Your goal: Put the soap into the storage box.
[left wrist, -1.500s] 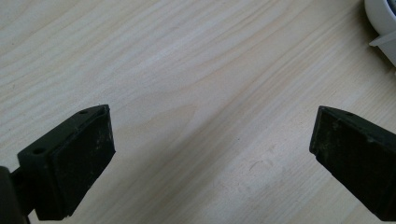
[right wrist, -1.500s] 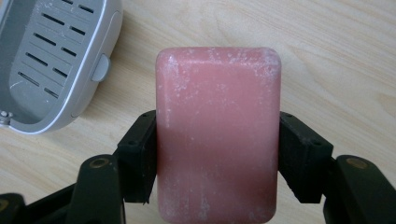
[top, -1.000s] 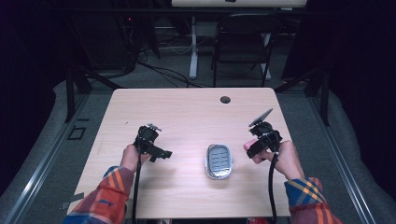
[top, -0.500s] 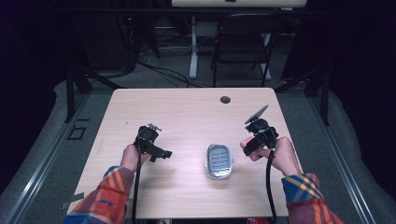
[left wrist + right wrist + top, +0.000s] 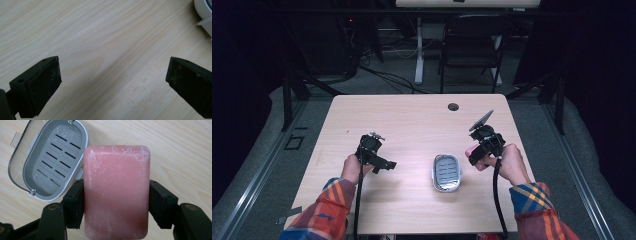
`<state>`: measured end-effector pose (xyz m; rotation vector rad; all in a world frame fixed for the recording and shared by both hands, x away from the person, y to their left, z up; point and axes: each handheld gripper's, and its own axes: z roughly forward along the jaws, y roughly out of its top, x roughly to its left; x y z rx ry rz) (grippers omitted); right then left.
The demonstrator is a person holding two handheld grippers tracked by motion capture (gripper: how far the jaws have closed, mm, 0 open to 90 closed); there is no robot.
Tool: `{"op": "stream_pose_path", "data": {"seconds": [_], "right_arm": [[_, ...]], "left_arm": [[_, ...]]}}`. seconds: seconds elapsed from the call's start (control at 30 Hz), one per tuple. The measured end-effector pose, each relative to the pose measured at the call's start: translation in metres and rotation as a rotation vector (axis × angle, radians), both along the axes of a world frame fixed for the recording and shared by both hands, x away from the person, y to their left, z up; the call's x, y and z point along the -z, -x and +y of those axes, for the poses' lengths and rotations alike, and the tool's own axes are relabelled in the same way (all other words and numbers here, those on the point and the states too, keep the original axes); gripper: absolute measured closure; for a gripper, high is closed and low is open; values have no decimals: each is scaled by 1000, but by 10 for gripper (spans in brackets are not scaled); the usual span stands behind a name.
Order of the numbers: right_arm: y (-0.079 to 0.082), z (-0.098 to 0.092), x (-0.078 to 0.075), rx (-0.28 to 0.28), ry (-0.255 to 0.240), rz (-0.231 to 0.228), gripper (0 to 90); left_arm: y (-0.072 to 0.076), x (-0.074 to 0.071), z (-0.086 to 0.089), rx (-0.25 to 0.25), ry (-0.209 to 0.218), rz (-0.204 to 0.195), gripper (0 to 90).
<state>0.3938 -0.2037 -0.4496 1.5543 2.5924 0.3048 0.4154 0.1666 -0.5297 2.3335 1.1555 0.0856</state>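
Right gripper (image 5: 117,202) clamped on a pink bar of soap (image 5: 116,192), jaws closed partway with a pad pressed flat against each long side of the bar, soap standing up through the middle of the right gripper view and speckled with white residue. Open soap dish (image 5: 48,160) sitting in the upper left of that frame, grey slotted tray inside a white rim, clear lid hinged back on its far-left side, apart from the soap. From the high view, right gripper (image 5: 477,150) right of centre, just beside the soap dish (image 5: 446,172) lying on the wooden table (image 5: 412,115). Left gripper (image 5: 112,82) spread wide over bare wood, gripping nothing, touching nothing; seen left of centre in the high view (image 5: 382,162)
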Motion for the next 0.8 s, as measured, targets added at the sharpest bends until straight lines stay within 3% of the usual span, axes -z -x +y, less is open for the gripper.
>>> {"op": "stream_pose_path", "data": {"seconds": [0.8], "right_arm": [[-5,31,7,-56,17,16,371]], "left_arm": [[1,0,0,-2,4,-2,0]]}}
